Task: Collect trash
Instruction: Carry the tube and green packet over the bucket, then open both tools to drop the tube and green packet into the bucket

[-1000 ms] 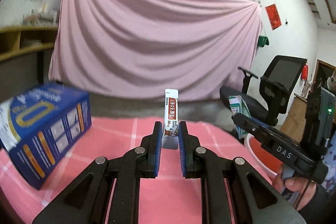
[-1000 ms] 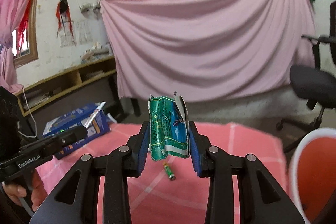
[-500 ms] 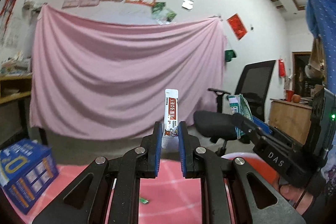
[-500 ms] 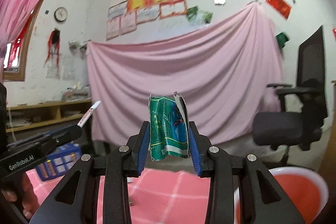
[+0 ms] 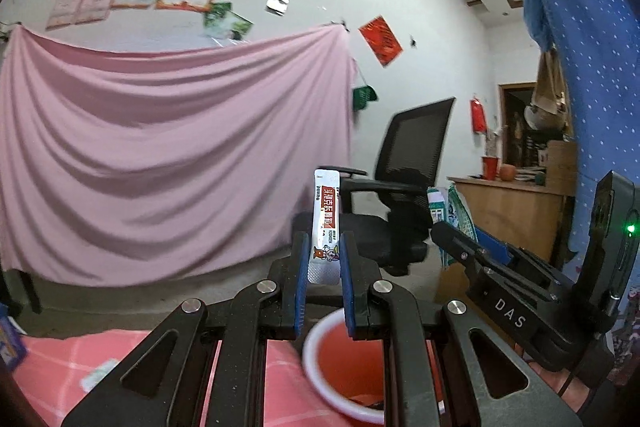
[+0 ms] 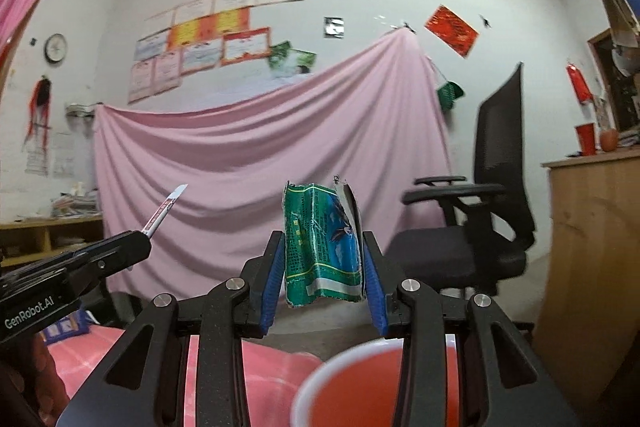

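1. Landmark: red bin (image 5: 344,359), white-rimmed, seen low in both wrist views, just beside the pink-checked table (image 5: 60,359).
2. Left gripper (image 5: 324,263): fingers narrow, clamped on a slim white sachet (image 5: 326,219). Sachet is held upright by its lower end between the blue pads (image 5: 303,267); most of its length sticks up past the tips. It is carried above the bin's near-left rim, not yet clearly over the opening.
3. Right gripper (image 6: 323,267): fingers set wider, closed on a crumpled green wrapper (image 6: 320,247). Wrapper is pinched across its width, upper part proud of the tips, lower edge hanging free between the pads. It is held above the bin (image 6: 380,383), towards its back-left rim.
4. Handling, judged: both items are taken to be very light, thin, soft film/foil. No crush risk; slip is unlikely while clamped. Sachet is stiffer along its length, so an end grip suffices. Wrapper is floppy and torn at the top; mid-body pinch is best.
5. Release, judged: light film may cling to a pad or drift sideways on drop, so each should be brought well inside the rim before opening.
6. More scraps are seen on the table left of the bin, e.g. a pale bit (image 5: 96,379); identity too blurred to tell. Task is judged part-done.
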Available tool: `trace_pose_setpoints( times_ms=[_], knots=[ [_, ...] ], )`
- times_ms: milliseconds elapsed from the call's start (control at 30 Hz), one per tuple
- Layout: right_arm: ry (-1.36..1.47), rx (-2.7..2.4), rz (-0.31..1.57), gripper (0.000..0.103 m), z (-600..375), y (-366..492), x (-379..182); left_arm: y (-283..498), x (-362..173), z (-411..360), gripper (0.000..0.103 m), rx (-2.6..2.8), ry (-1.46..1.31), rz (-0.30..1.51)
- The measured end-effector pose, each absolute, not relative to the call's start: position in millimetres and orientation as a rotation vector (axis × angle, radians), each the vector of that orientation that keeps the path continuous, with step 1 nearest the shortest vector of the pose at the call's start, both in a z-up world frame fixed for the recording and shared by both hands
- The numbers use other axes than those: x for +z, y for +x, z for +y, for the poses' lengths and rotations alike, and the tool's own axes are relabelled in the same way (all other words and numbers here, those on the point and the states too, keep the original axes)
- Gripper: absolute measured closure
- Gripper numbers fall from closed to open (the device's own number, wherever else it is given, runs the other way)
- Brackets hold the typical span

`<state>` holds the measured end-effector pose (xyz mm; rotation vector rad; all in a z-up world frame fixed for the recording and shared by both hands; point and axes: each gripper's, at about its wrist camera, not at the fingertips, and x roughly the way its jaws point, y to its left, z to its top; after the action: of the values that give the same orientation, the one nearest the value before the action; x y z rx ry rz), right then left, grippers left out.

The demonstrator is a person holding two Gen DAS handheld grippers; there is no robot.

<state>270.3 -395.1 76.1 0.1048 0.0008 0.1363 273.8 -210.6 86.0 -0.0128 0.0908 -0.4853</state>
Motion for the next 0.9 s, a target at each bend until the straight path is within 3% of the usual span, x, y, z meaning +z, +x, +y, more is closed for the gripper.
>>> trace_pose_setpoints(
  times_ms=[467, 900],
  knots=[
    [0.155, -0.008, 0.230, 0.066, -461, 295, 45, 324, 62, -279, 0.091, -0.604, -0.028, 0.305],
    [0.243, -0.017, 0.386, 0.061, -480, 319, 22, 359, 38, -290, 0.090, -0.586, -0.089, 0.519]
  ],
)
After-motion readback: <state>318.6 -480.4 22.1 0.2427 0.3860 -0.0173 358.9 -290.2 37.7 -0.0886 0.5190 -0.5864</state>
